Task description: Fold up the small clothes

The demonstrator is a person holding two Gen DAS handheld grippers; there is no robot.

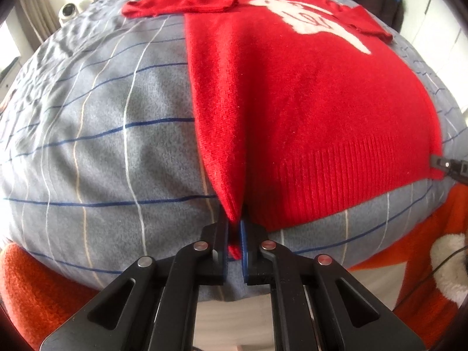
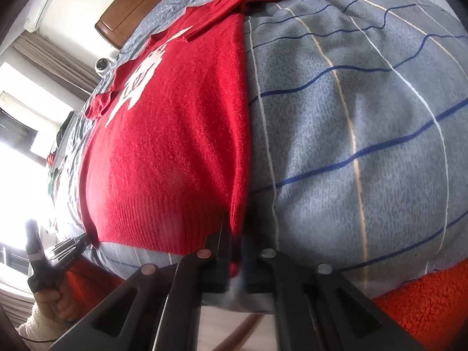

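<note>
A small red knit sweater (image 1: 307, 102) with a white motif (image 1: 310, 20) lies face up on a grey checked bedspread (image 1: 102, 134), sleeves spread at the far end. My left gripper (image 1: 235, 228) is shut on the sweater's lower left hem corner. In the right wrist view my right gripper (image 2: 237, 242) is shut on the sweater's (image 2: 175, 134) lower right hem corner. The right gripper's tip also shows at the hem in the left wrist view (image 1: 447, 165). The left gripper shows at the other hem corner in the right wrist view (image 2: 73, 245).
An orange fluffy blanket (image 1: 26, 289) lies along the near edge of the bed, on both sides. A wooden headboard (image 2: 117, 29) stands at the far end. A window with curtains is at the left in the right wrist view (image 2: 35, 111).
</note>
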